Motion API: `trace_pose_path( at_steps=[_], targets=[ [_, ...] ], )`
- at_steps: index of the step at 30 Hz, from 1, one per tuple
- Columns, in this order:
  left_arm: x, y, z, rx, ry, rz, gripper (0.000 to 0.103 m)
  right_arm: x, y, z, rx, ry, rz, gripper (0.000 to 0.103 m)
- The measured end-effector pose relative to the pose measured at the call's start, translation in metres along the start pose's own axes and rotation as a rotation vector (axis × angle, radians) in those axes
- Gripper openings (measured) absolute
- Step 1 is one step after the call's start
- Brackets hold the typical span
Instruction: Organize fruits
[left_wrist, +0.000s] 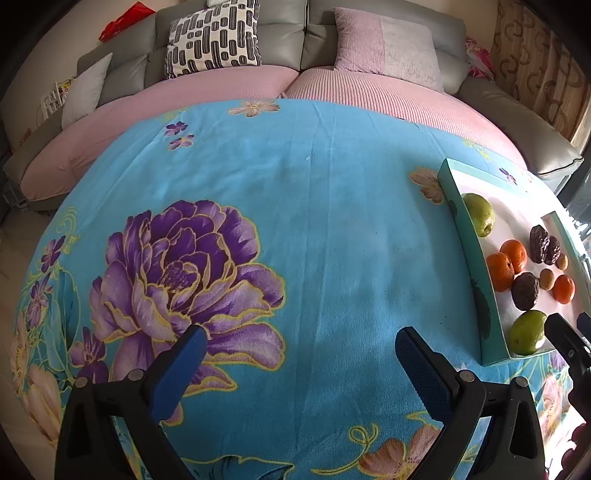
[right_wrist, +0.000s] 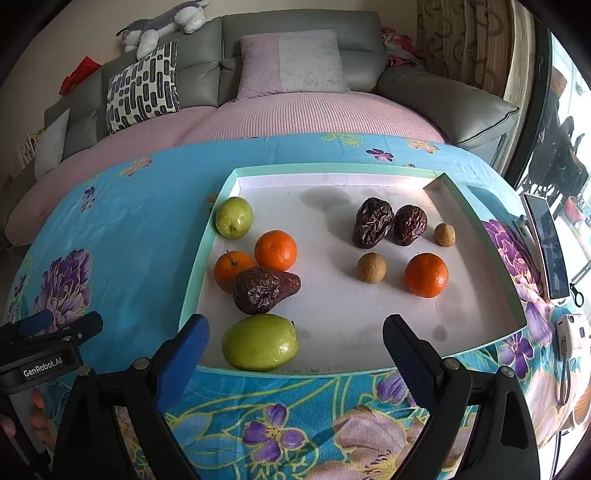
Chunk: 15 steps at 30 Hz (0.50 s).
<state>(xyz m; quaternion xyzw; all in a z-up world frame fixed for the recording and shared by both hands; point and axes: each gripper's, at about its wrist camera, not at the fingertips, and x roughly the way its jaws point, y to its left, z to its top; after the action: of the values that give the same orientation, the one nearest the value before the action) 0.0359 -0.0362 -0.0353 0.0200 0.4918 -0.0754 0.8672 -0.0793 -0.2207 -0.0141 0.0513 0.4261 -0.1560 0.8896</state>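
My right gripper (right_wrist: 291, 343) hangs at the bottom of the right wrist frame with its fingers (right_wrist: 184, 354) wide apart and nothing between them, just short of the near edge of the tray (right_wrist: 480, 229). My left gripper (left_wrist: 301, 356) hovers over the bare blue cloth (left_wrist: 332, 221) on the worktop, its fingers also spread and empty, with the tray at the right edge of its frame.

All the fruit lies in the tray but mixed. A green fruit (right_wrist: 259, 341) sits at the lower left and another (right_wrist: 234, 216) at the upper left. Two oranges (right_wrist: 275, 250) touch a wrinkled dark fruit (right_wrist: 264, 290) left of centre. Two more dark ones (right_wrist: 372, 221) stand at the upper right, with two small brown fruits (right_wrist: 371, 267) and a third orange (right_wrist: 426, 275) nearby. As I judge it, if sorting by kind is wanted, the kinds are scattered and grouping remains.
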Motion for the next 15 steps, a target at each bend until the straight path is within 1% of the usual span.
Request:
trace_pose_path(
  at_steps=[3,8,15],
  targets=[
    [0.0004,0.0006,-0.0001,-0.007,0.005,0.011,0.103,0.0004,0.0007,-0.0004,-0.004,0.004,0.0,0.095],
    [-0.0013,0.0036,0.0008,-0.027,0.01,-0.009,0.103,0.0001,0.0023,-0.0005,-0.01,0.007,-0.006,0.095],
    [-0.0038,-0.0001,0.0009,-0.013,0.003,-0.015,0.103,-0.0018,0.0028,-0.0003,-0.015,0.006,-0.011,0.095]
  ],
)
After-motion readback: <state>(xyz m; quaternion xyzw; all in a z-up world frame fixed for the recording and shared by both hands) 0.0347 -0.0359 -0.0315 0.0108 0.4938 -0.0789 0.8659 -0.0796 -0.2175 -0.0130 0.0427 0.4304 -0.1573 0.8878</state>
